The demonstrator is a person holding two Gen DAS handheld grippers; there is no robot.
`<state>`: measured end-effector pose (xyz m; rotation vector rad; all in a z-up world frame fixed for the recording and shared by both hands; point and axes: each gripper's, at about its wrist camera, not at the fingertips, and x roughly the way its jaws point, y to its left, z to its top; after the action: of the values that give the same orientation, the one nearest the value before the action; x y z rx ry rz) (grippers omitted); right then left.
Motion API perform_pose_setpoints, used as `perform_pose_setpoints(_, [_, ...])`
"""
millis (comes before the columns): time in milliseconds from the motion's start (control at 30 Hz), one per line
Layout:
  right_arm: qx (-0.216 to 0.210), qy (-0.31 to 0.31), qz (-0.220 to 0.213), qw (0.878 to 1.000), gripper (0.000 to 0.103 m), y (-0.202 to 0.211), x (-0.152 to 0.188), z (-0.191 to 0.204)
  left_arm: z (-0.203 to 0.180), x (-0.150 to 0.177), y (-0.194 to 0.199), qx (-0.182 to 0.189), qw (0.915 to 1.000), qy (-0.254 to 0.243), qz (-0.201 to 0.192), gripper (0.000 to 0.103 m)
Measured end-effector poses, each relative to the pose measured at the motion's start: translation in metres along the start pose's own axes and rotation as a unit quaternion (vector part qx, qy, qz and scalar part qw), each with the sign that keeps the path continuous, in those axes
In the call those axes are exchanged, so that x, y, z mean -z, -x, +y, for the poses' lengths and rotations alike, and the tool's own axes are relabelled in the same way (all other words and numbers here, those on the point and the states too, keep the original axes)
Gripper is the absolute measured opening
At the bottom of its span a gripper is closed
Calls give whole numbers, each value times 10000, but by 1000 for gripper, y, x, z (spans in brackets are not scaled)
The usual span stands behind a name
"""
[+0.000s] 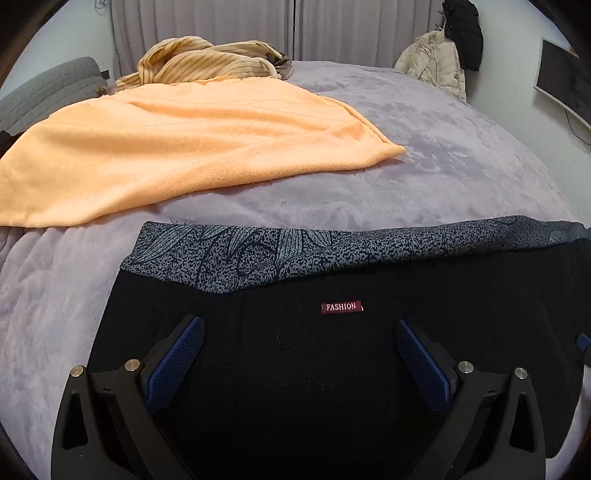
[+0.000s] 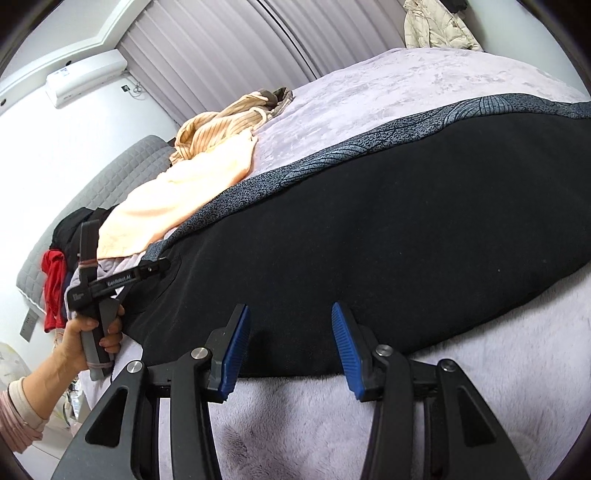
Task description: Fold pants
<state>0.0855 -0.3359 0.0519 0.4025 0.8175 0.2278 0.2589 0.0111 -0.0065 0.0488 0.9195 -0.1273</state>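
1. Blue-padded fingers of the left gripper [image 1: 298, 363] stand wide apart above the black pants [image 1: 295, 369], pads pressing nothing
2. Right gripper [image 2: 291, 347] hangs over the near edge of the pants [image 2: 369, 240], its jaws partly parted with nothing gripped between them
3. Pants lie flat across the near part of the lilac bed cover [image 1: 424, 155], speckled grey waistband [image 1: 332, 251] on the far side, a red FASHION label [image 1: 341, 307] just below it
4. Person's hand [image 2: 92, 339] holds the left gripper at the pants' left end
5. Farther off to the left, an orange towel [image 1: 166, 147] spreads over the cover
6. Farthest back lies a striped yellow garment [image 1: 207, 59], near the curtains [image 1: 258, 22]
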Motion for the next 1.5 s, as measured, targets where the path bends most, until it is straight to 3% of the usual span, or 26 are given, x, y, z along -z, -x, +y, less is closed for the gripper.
perform_pose_setpoints(167, [-94,-59,-55,9999,50,2,3,-2,-11,0,13,-528,9984,14,220,103])
perform_pose_setpoints(400, [-357,-519,-11,9980,50,9,3,-9,-58,7,49,-280,9988,-307,243,103])
perform_pose_setpoints(533, [-596,-823,182,9947,57,27,11,-15,-102,4,56,-267,9968,-734,144,103])
perform_pose_setpoints(667, [-525,-792,368,9948,59,50,22,-16,-138,-10,43,-607,9918,-1124,-12,103])
perform_pose_setpoints(767, [-512,-760,309,9953,59,71,20,-15,-141,-32,16,-528,9956,-738,215,103])
perform_pose_setpoints(933, [-160,-474,68,9987,59,89,-36,-11,-132,-60,-18,-734,9955,-438,414,103])
perform_pose_setpoints(1033, [-86,-72,266,9996,38,65,-77,0,-116,-67,-29,-838,9950,-250,485,103])
perform_pose_setpoints(1133, [84,161,753,9970,38,7,-104,9,-98,-69,-44,-865,9943,32,629,103])
perform_pose_setpoints(1267, [622,134,1363,9886,38,-81,-115,7,-80,-70,-60,-669,9944,251,775,103])
perform_pose_setpoints(1433, [1141,191,1088,9873,36,-110,-136,1,-65,-75,-70,-786,9938,253,740,103])
perform_pose_setpoints(1500, [1144,-24,1032,9881,36,-113,-142,-11,-58,-76,-71,-929,9916,353,822,103])
